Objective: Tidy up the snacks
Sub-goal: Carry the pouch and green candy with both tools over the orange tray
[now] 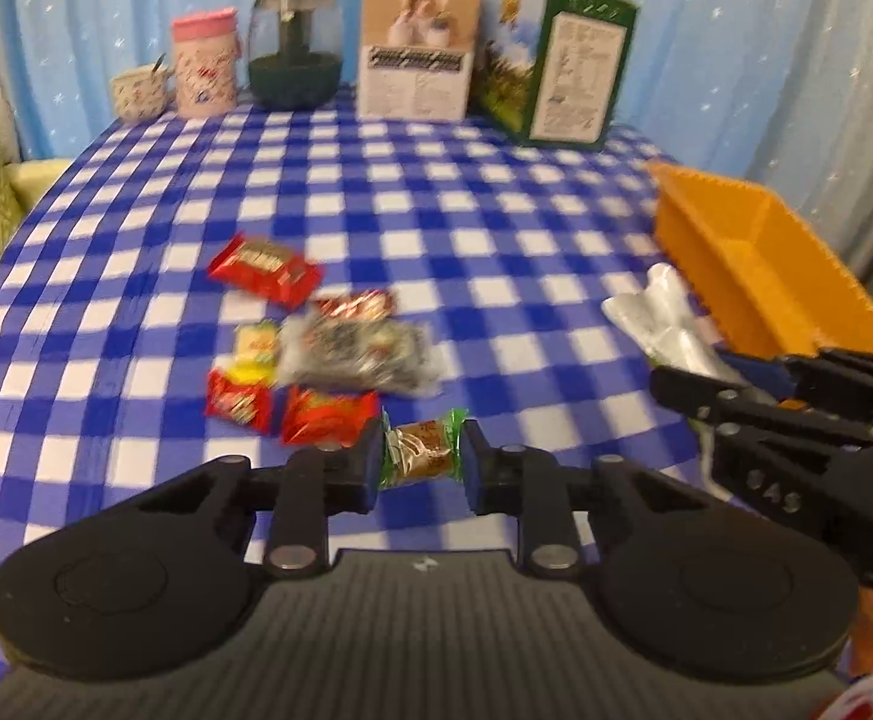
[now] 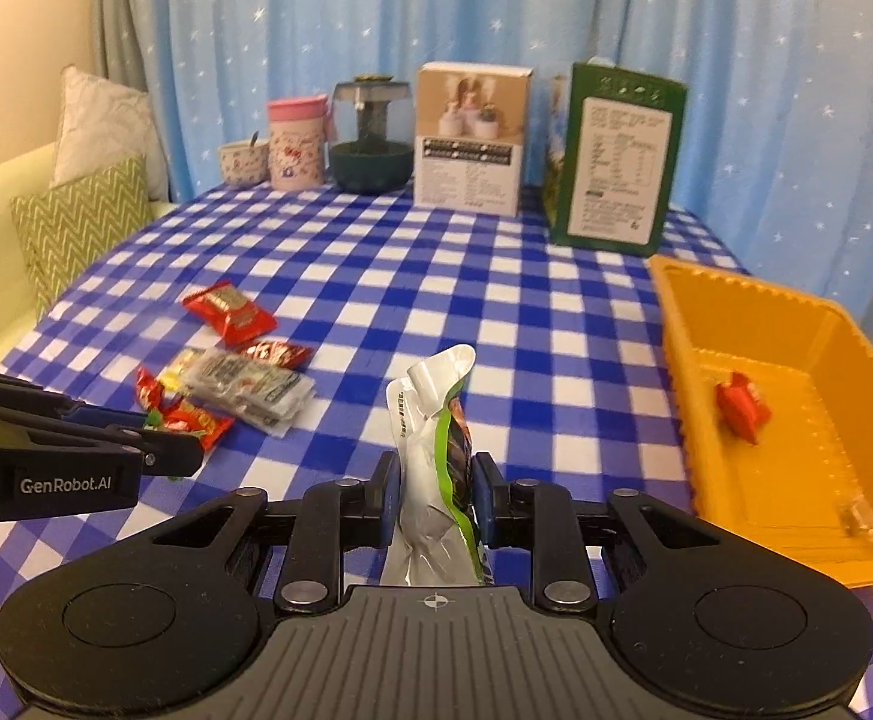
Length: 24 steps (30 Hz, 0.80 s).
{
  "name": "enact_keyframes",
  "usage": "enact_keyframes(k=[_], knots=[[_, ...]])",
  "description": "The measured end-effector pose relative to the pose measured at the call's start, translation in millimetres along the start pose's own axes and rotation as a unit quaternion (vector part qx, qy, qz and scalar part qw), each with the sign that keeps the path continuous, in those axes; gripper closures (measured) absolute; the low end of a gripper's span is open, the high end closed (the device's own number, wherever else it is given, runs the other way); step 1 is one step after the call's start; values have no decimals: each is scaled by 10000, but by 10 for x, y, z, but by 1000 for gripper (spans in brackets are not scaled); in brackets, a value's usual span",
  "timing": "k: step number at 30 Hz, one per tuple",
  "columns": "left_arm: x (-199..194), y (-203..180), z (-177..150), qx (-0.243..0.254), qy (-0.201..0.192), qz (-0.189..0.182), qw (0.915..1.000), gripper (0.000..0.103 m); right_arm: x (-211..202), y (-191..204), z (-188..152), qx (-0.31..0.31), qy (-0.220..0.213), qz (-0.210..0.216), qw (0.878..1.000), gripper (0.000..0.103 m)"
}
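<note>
My left gripper [image 1: 421, 459] is shut on a small green-and-brown wrapped candy [image 1: 421, 450], held just above the checked tablecloth. Beyond it lies a pile of snacks: red packets [image 1: 263, 269], a clear dark-printed pack [image 1: 358, 354] and a yellow packet [image 1: 256, 348]. My right gripper [image 2: 435, 495] is shut on a silver-and-green pouch [image 2: 433, 450] that stands upright between the pads. The orange basket [image 2: 676, 324] sits to the right, with a red packet [image 2: 742, 408] and a small wrapped item [image 2: 853, 517] inside. The right gripper also shows at the right of the left wrist view, pouch [image 1: 664, 318] in it.
Along the table's far edge stand a floral cup [image 2: 243, 162], a pink canister [image 2: 296, 144], a glass jar with a dark base [image 2: 370, 144], a beige box [image 2: 471, 138] and a green box [image 2: 616, 162]. A sofa with cushions [image 2: 82, 228] is at the left. Blue curtains hang behind.
</note>
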<state>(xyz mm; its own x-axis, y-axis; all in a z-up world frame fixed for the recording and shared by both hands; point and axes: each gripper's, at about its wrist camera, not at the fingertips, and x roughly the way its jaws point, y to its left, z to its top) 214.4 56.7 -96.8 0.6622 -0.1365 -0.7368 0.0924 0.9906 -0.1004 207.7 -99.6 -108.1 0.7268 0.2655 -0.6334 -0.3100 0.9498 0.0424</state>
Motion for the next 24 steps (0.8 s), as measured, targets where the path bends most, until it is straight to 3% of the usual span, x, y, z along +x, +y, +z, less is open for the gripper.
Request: enact_keyframes(k=[15,24], knots=[[-114,-957,456,494,-499,-754,9947,80,-481,-802,234,666,-469,-624,9947,77],[-42,-1533,624,922,-652,-1356,9843,80,-681,-1446,245,1291,-558,-939,9856,77]])
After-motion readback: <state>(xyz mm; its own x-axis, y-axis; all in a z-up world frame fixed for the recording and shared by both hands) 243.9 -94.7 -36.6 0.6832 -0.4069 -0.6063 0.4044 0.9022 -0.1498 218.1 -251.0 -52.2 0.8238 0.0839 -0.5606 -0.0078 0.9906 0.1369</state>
